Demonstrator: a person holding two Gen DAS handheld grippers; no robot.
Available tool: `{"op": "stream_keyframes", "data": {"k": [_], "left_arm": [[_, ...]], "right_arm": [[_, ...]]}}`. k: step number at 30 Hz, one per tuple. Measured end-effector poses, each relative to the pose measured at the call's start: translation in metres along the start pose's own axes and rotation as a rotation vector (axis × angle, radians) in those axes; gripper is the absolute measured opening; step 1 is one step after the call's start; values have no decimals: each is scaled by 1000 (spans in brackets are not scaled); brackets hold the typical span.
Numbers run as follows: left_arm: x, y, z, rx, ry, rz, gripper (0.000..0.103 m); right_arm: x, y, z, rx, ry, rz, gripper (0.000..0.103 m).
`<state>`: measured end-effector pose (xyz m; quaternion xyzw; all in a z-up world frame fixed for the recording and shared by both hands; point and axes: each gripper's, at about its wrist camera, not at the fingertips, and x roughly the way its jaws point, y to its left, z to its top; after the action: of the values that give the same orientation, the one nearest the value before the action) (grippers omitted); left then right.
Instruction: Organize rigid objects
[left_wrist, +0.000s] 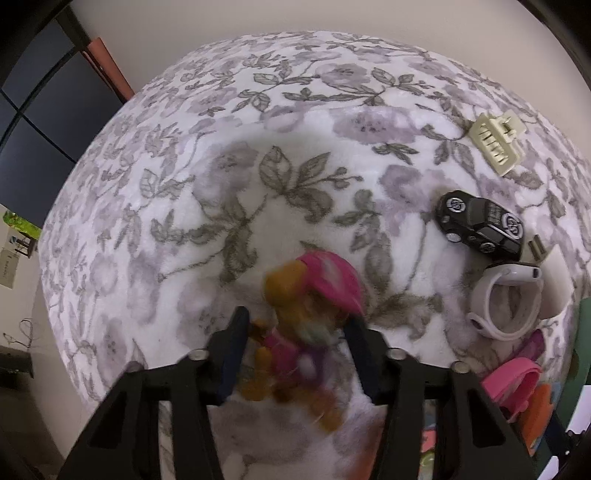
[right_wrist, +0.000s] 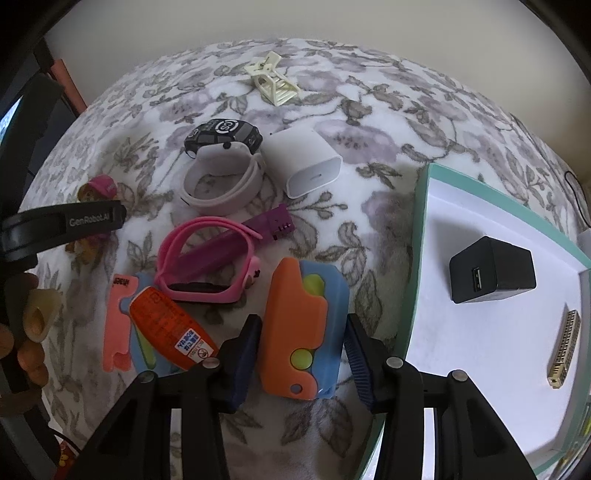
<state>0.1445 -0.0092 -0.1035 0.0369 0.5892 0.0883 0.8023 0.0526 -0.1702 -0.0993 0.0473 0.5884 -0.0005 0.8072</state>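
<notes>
My left tongs clenched on blurred pink-helmeted brown pup figurine | my right tongs released, straddling orange-and-blue plastic toy | teal-rimmed white tray lies rightward, nearer my right hand.

Charger in tray

A blurred toy pup figure in a pink helmet stands between the left gripper's pads. A black toy car, white watch band, white charger, cream hair clip, pink band, purple stick and orange-blue toy lie close together on the floral blanket. A black charger and a small harmonica lie apart inside the teal-edged box.
</notes>
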Motion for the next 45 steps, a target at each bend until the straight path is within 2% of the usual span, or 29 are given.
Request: {"op": "stream_keyframes", "data": {"k": [2, 6, 10, 18, 26, 31, 39, 45], "left_arm": [[-1, -2, -1, -3, 5, 0, 39], [-2, -6, -2, 7, 0, 14, 39], [-6, -4, -3, -21, 1, -15, 39], [-26, -5, 5, -37, -51, -40, 39], [-75, -6, 14, -54, -171, -122, 39], [-101, -18, 12, -45, -204, -217, 39], [-125, -51, -2, 29, -228, -299, 39], [-136, -90, -18, 123, -211, -352, 39]], "right_arm": [[-1, -3, 1, 10, 0, 13, 48], [-2, -10, 2, 42, 0, 47, 47], [-5, -20, 6, 72, -7, 61, 47], [-22, -31, 15, 103, -52, 96, 47], [-66, -44, 20, 171, -160, 106, 47], [-85, -69, 22, 262, -175, 130, 47], [-103, -116, 16, 361, -202, 61, 47], [-114, -152, 10, 410, -212, -69, 47]]}}
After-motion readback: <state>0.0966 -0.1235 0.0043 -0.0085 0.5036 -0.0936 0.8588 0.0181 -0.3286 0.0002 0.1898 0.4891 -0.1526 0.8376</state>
